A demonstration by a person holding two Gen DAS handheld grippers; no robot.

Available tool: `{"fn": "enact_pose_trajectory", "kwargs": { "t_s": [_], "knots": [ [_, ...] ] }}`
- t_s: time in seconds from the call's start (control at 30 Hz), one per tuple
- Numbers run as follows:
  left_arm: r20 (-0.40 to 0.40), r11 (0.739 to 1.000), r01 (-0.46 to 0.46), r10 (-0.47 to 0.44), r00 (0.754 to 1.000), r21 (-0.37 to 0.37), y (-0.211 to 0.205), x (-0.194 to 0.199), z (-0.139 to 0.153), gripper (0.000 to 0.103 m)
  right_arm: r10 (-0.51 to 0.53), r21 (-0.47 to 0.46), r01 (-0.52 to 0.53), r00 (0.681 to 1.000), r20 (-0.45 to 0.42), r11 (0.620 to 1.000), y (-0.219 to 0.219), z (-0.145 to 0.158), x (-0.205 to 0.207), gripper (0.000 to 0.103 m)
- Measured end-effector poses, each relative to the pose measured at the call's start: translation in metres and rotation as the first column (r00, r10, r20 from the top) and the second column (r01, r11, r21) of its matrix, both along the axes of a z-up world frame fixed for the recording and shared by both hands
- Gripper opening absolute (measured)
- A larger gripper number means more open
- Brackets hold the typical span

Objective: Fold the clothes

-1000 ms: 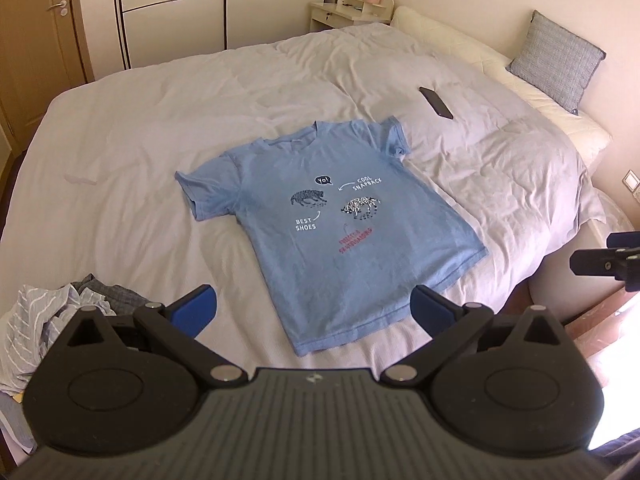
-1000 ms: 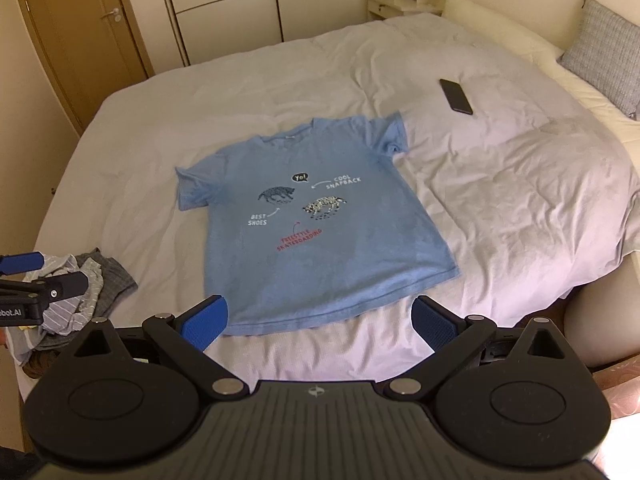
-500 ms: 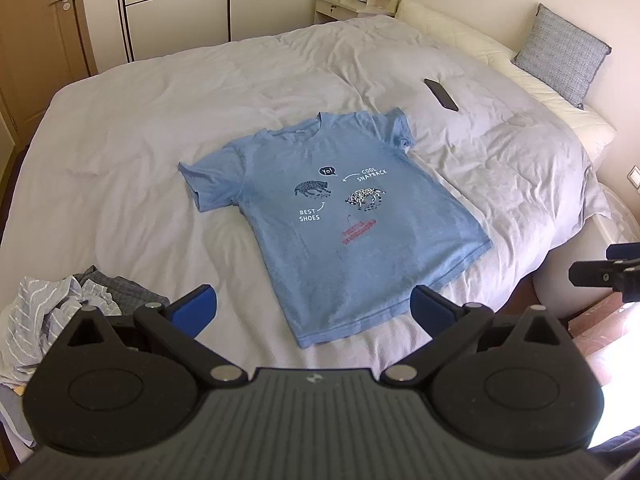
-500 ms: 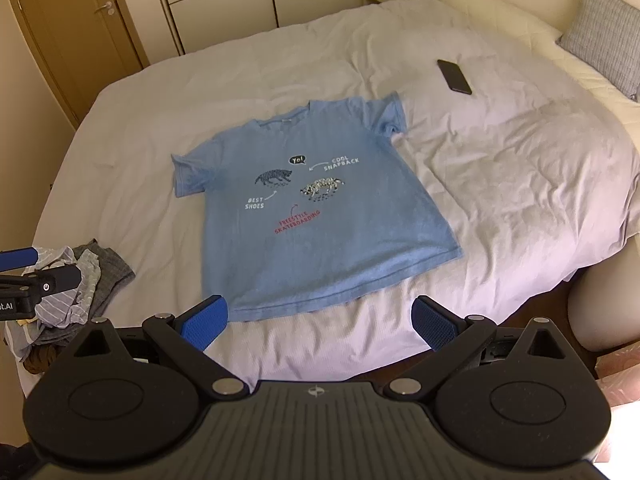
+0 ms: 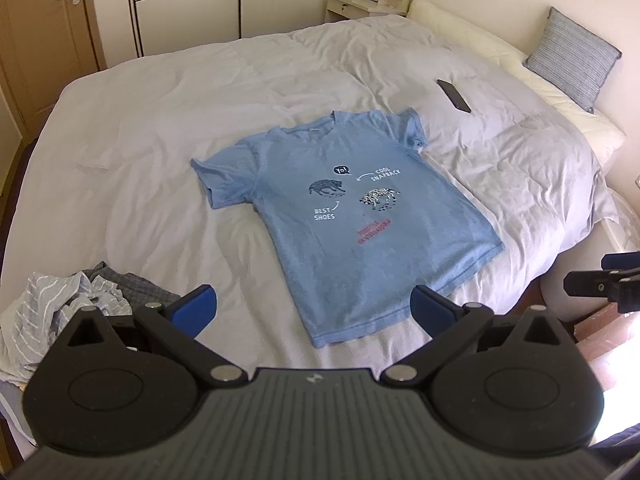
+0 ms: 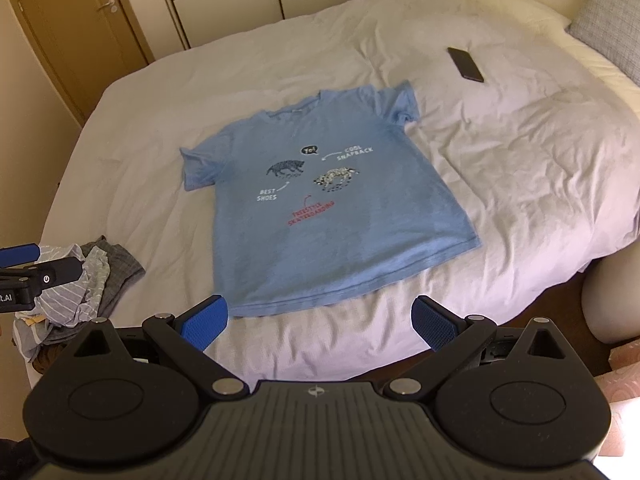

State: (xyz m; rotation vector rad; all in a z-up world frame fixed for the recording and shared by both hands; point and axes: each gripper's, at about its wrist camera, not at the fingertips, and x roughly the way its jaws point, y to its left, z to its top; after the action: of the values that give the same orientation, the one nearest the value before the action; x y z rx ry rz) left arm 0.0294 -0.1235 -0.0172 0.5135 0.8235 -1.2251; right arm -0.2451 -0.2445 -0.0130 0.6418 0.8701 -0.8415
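A light blue T-shirt (image 5: 348, 216) with animal prints and white and red lettering lies flat, front up, on the bed (image 5: 132, 160); it also shows in the right wrist view (image 6: 328, 200). Its hem points toward me. My left gripper (image 5: 314, 308) is open and empty, hovering above the bed just short of the hem. My right gripper (image 6: 320, 320) is open and empty, above the bed's near edge just short of the hem. Each gripper shows at the edge of the other's view.
A pile of striped and grey clothes (image 5: 76, 312) lies at the near left of the bed (image 6: 92, 280). A black phone (image 5: 453, 95) lies on the duvet to the right of the shirt (image 6: 465, 64). A grey cushion (image 5: 572, 58) leans at the headboard side. Wardrobe and door stand behind.
Both grippers have drawn back and risen slightly, so the shirt sits a little farther from me. Both stay open. The shirt has not moved.
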Motion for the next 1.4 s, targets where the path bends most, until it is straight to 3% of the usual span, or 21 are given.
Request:
{"fn": "enact_pose_trajectory", "kwargs": {
  "t_s": [0.23, 0.43, 0.53, 0.67, 0.87, 1.03, 1.1, 1.13, 1.17, 1.23, 1.33, 1.4],
  "knots": [
    [0.021, 0.999, 0.009, -0.008, 1.0, -0.041, 0.006, 0.012, -0.004, 0.101, 0.019, -0.03, -0.018, 1.0, 0.021, 0.999, -0.002, 0.002, 0.014, 0.101],
    [0.061, 0.999, 0.027, -0.026, 0.998, -0.018, -0.009, 0.035, -0.021, 0.101, 0.031, -0.067, -0.03, 0.999, 0.02, 0.997, -0.007, 0.003, 0.025, 0.101],
    [0.112, 0.993, 0.113, -0.11, 0.988, -0.028, -0.029, 0.055, -0.029, 0.101, 0.075, -0.084, -0.075, 0.997, -0.003, 0.994, -0.015, 0.001, 0.036, 0.101],
    [0.306, 0.964, 0.265, -0.253, 0.918, 0.001, -0.071, 0.089, -0.036, 0.101, 0.169, -0.124, -0.174, 0.984, -0.048, 0.977, -0.037, -0.006, 0.058, 0.101],
    [0.383, 0.953, 0.289, -0.3, 0.874, 0.089, -0.134, 0.145, -0.048, 0.098, 0.288, -0.103, -0.293, 0.956, -0.062, 0.951, -0.092, -0.041, 0.119, 0.095],
    [0.44, 0.923, 0.347, -0.385, 0.811, 0.168, -0.167, 0.182, -0.07, 0.092, 0.411, -0.047, -0.413, 0.91, -0.05, 0.909, -0.129, -0.081, 0.184, 0.078],
    [0.425, 0.907, 0.37, -0.42, 0.802, 0.199, -0.176, 0.199, -0.081, 0.088, 0.474, -0.056, -0.478, 0.878, -0.067, 0.877, -0.133, -0.094, 0.21, 0.06],
    [0.424, 0.898, 0.385, -0.441, 0.791, 0.215, -0.179, 0.206, -0.088, 0.086, 0.504, -0.063, -0.508, 0.861, -0.077, 0.859, -0.133, -0.099, 0.223, 0.057],
    [0.432, 0.884, 0.404, -0.468, 0.771, 0.237, -0.184, 0.213, -0.095, 0.084, 0.532, -0.07, -0.537, 0.843, -0.082, 0.841, -0.133, -0.103, 0.236, 0.053],
    [0.468, 0.846, 0.453, -0.532, 0.706, 0.279, -0.19, 0.223, -0.111, 0.083, 0.58, -0.085, -0.586, 0.81, -0.089, 0.805, -0.132, -0.108, 0.258, 0.05],
    [0.504, 0.772, 0.533, -0.632, 0.589, 0.345, -0.2, 0.241, -0.141, 0.081, 0.592, -0.12, -0.6, 0.8, -0.098, 0.791, -0.127, -0.116, 0.287, 0.049],
    [0.506, 0.723, 0.58, -0.685, 0.525, 0.376, -0.21, 0.255, -0.161, 0.076, 0.591, -0.134, -0.601, 0.799, -0.111, 0.788, -0.124, -0.124, 0.306, 0.04]
  ]
}}
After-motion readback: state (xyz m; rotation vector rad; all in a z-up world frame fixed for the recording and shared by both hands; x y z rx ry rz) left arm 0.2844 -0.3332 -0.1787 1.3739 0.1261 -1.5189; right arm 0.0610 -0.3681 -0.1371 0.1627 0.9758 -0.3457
